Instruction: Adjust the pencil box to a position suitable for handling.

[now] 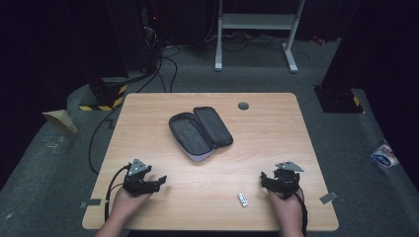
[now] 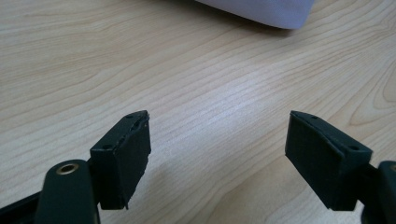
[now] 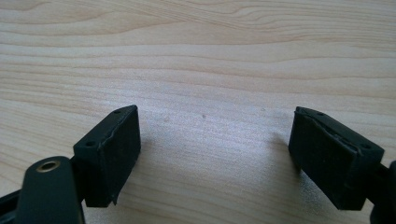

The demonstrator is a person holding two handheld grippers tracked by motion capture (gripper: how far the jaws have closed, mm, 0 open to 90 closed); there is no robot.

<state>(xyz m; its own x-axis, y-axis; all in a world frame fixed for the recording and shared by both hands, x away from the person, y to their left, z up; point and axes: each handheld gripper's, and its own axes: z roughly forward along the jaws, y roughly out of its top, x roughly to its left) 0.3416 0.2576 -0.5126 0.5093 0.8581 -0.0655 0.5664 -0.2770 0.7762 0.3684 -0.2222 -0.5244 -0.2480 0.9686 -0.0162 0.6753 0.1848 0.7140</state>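
- The left gripper, black with a grey three-cornered plate on top, sits low at the near left of the pale wooden table; in the left gripper view its jaws stand wide apart with bare wood between them, clamped on nothing.
- The dark grey soft fabric zip case lies open near the middle of the table, toward the far side, its two halves spread side by side; a pale lilac edge of it shows at the top of the left gripper view.
- It will likely handle light and floppy, sagging if lifted by one corner. The stiffer rim along the zip looks the best place to pinch, one half held down while the other is folded.
- A small white rectangular object, too small to identify, lies near the front edge, just left of the right gripper.
- The right gripper rests at the near right, jaws likewise spread wide over bare wood, holding nothing.
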